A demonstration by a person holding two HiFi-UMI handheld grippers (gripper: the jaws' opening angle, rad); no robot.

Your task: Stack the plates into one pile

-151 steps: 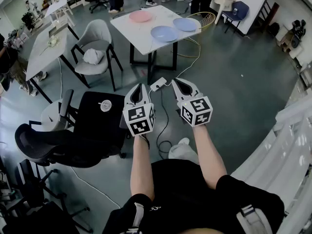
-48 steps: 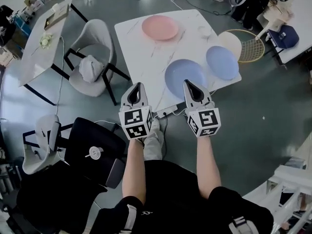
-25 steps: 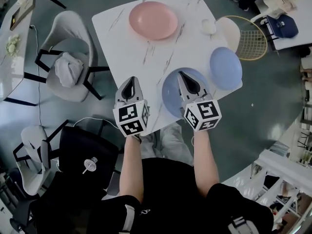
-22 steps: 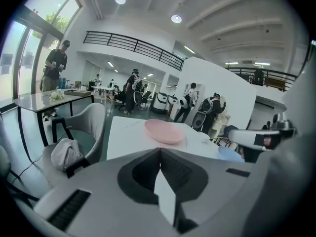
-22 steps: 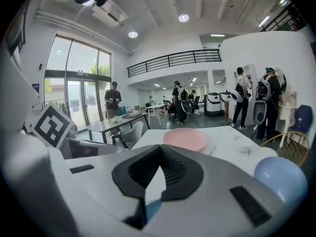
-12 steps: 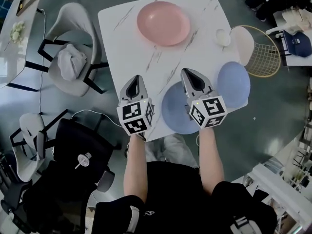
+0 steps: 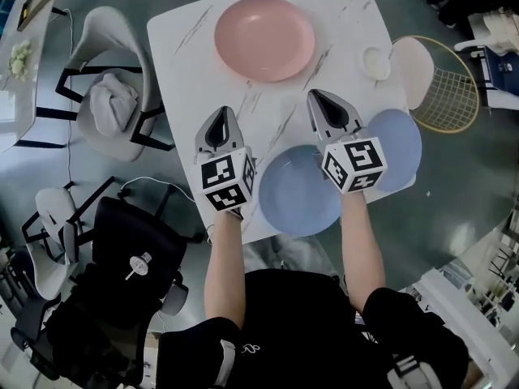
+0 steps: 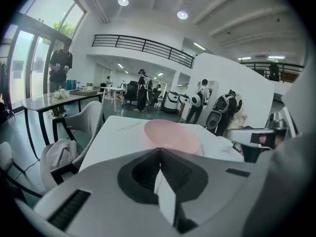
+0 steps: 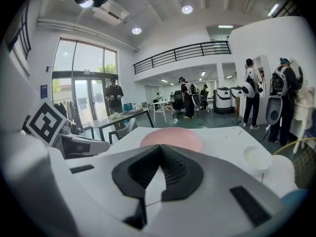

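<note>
Jaws on our left gripper are closed tip to tip with nothing between them, and the left gripper view shows the same: the two dark pads of the left gripper meet in one seam. Jaws on our right gripper are closed and empty too, and the right gripper view has its pads pressed together at the tip.

We hold both grippers over the white desk, side by side and well apart, both pointing toward its far edge. We see the pink plate lying beyond both sets of tips, clear of them and a little nearer the right one. It sits straight ahead in the left gripper view and also in the right gripper view.

We find the blue plate between our two grippers at the near edge of the desk, behind the tips, with the right gripper's marker cube over its right rim. Our second blue plate lies just right of the right gripper, partly hidden by that cube.

All three plates lie flat, hollow side up, each apart from the others. Being round, they have no long axis and point no way. We also see a small white dish near the desk's right edge.
</note>
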